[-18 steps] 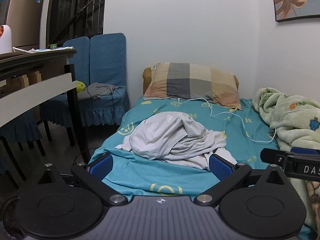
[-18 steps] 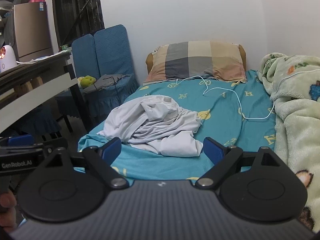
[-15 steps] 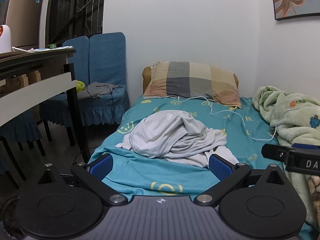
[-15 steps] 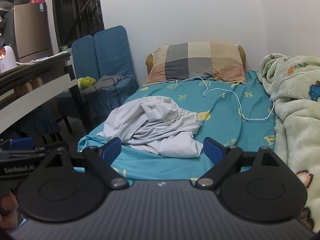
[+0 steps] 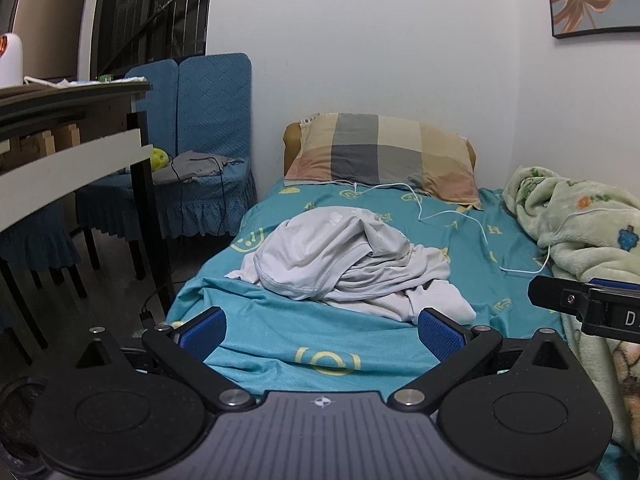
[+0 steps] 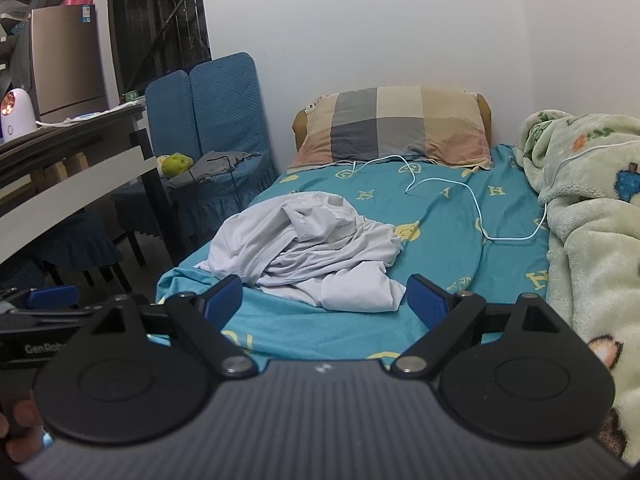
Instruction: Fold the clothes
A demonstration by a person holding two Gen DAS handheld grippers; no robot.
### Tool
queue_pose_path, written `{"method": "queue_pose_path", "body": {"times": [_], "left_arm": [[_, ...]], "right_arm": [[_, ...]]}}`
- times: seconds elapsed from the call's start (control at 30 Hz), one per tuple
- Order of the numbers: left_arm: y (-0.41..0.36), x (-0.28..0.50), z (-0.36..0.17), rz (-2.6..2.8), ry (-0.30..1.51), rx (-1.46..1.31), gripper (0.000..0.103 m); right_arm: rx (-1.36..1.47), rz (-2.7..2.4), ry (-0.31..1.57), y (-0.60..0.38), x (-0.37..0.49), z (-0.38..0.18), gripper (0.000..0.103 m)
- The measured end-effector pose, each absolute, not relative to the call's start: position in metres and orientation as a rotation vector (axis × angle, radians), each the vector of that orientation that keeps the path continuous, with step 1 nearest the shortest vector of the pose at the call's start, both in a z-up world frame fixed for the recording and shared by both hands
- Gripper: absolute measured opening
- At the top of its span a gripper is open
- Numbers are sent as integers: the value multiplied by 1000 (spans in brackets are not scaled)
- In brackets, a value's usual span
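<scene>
A crumpled pale grey garment lies in a heap on the teal bed sheet, also in the right wrist view. My left gripper is open and empty, held just short of the heap at the bed's near end. My right gripper is open and empty too, its blue pads either side of the garment's near edge, not touching it. The right gripper's side shows in the left wrist view; the left gripper shows at the left edge of the right wrist view.
A checked pillow and a white cable lie at the bed's head. A fleece blanket is bunched along the right side. A table and blue-covered chairs stand to the left. A hand holds the left gripper.
Both grippers have moved slightly forward toward the garment and stayed open. The right gripper has risen a little in the left wrist view. The garment has not moved.
</scene>
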State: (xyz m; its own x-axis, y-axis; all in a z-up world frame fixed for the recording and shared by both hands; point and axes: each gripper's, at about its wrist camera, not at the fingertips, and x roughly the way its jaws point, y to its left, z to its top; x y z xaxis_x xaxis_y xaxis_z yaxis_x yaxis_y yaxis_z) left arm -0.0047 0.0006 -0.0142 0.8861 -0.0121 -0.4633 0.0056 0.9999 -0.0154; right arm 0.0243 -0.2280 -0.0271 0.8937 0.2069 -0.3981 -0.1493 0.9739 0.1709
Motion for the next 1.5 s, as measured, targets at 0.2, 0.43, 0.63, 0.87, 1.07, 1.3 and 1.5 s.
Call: {"method": "queue_pose_path", "body": {"times": [0.2, 0.43, 0.63, 0.87, 1.07, 1.3, 1.5], "left_arm": [[1, -3, -21, 14, 483, -7, 103], [0, -4, -24, 21, 485, 20, 103], [-6, -3, -30, 1, 492, 51, 101], [-14, 24, -38, -39, 560, 90, 96], [-19, 98, -54, -103, 619, 102, 79], [-30, 195, -101, -111, 610, 155, 65], [-17, 256, -139, -51, 611, 172, 35]], "right_arm": [[137, 184, 435, -229, 23, -28, 90], [136, 182, 429, -230, 19, -27, 90], [144, 177, 432, -233, 18, -25, 90], [172, 139, 429, -240, 9, -20, 90], [203, 130, 455, -246, 16, -26, 90], [244, 125, 506, -253, 44, -52, 90], [280, 114, 564, -258, 79, -81, 90]]}}
